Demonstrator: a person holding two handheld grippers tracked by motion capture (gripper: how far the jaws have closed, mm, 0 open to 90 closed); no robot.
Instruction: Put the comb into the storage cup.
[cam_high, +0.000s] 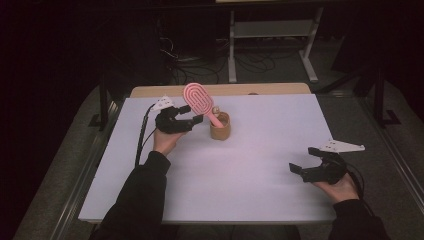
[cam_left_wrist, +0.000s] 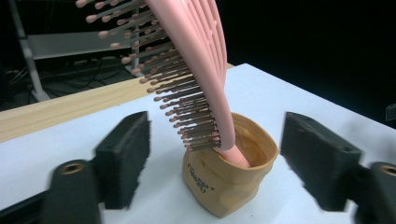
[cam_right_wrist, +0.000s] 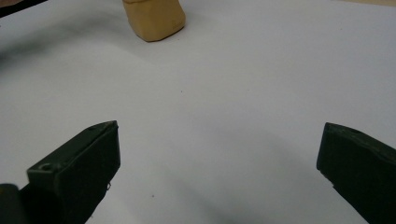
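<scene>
A pink hairbrush (cam_high: 197, 98) stands handle-down in a small tan cup (cam_high: 220, 131) toward the back of the white table (cam_high: 240, 180), its head leaning up and to the left. My left gripper (cam_high: 192, 113) is just left of the cup, open beside the brush's stem. In the left gripper view the brush (cam_left_wrist: 201, 60) and the cup (cam_left_wrist: 224, 186) lie between the spread jaws of this gripper (cam_left_wrist: 217, 154), and neither pad touches them. My right gripper (cam_high: 302, 159) rests open near the table's front right, empty. Its own view has the gripper (cam_right_wrist: 217, 154) over bare table, with the cup (cam_right_wrist: 154, 16) far off.
A pale wooden board (cam_high: 165, 91) pokes out behind the table's far edge. Beyond it stand a white shelf frame (cam_high: 270, 30) and loose cables (cam_high: 185, 62) on the dark floor. Black cables trail from both grippers toward the front.
</scene>
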